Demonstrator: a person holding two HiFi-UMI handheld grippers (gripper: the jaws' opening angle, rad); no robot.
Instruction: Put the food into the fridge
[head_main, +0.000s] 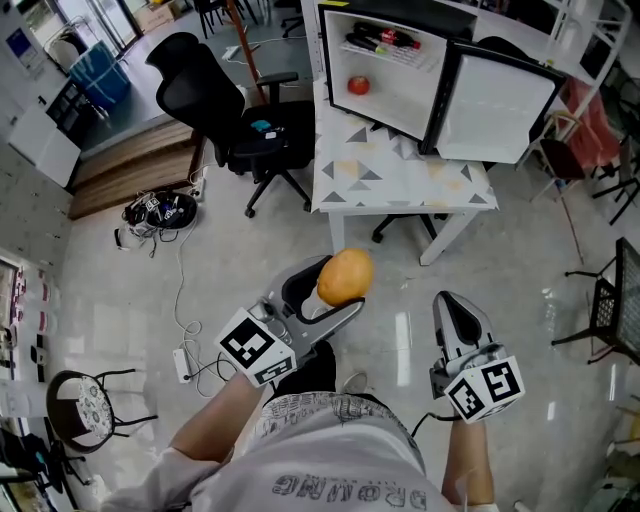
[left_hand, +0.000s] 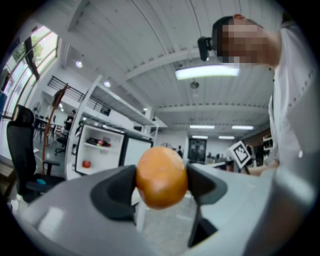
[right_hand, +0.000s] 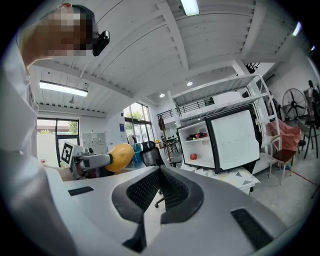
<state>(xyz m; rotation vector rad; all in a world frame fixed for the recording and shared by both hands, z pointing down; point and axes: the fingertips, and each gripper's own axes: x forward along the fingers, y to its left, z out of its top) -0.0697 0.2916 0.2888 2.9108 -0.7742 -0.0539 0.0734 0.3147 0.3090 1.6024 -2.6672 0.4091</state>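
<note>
A round orange-yellow fruit (head_main: 345, 276) is clamped between the jaws of my left gripper (head_main: 335, 290), held in the air above the floor. In the left gripper view the fruit (left_hand: 161, 176) fills the gap, with both pads pressed on its sides. My right gripper (head_main: 455, 305) hangs beside it to the right, jaws together and empty. The small white fridge (head_main: 400, 110) stands on a table ahead, its door (head_main: 500, 105) swung open to the right. A red fruit (head_main: 358, 85) lies on its lower shelf and several bottles on the upper one.
The fridge rests on a white table (head_main: 400, 180) with a triangle pattern. A black office chair (head_main: 230, 110) stands to the table's left. Cables (head_main: 160, 210) lie on the floor at left, near a round stool (head_main: 85, 405). A black wire chair (head_main: 615, 300) is at right.
</note>
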